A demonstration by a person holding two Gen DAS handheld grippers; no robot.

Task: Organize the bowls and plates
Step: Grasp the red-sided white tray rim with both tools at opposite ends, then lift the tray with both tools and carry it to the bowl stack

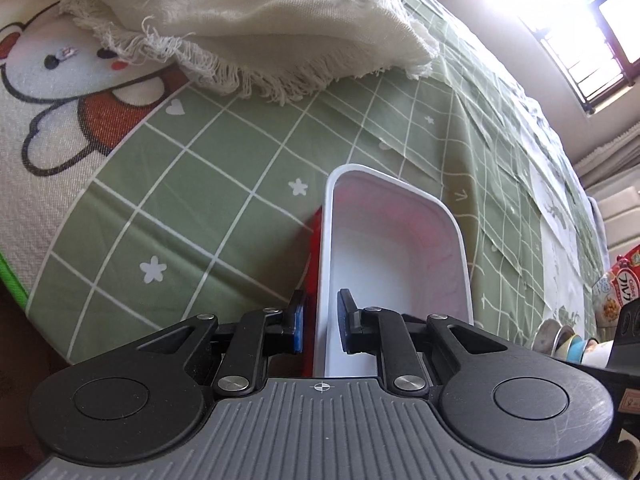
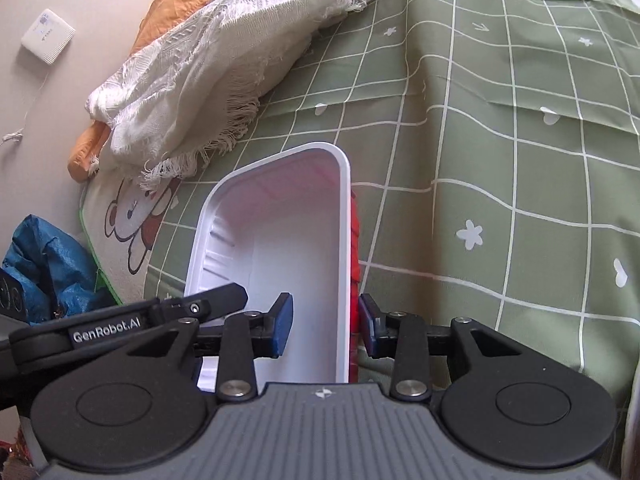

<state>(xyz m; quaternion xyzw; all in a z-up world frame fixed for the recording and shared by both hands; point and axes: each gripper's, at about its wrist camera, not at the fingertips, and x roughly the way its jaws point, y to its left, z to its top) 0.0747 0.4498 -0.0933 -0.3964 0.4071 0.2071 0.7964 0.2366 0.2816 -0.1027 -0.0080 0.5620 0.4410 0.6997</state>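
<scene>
Left gripper [image 1: 321, 322] and right gripper [image 2: 325, 328] each pinch a rim of the white bowl [image 2: 280, 248]; its base is cut off.

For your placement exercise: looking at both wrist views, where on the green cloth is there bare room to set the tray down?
Bare green cloth lies ahead and to the right of the tray, toward the window. It is crowded on the left, where the fringed white blanket is heaped, and cups cluster at the cloth's right edge.
</scene>
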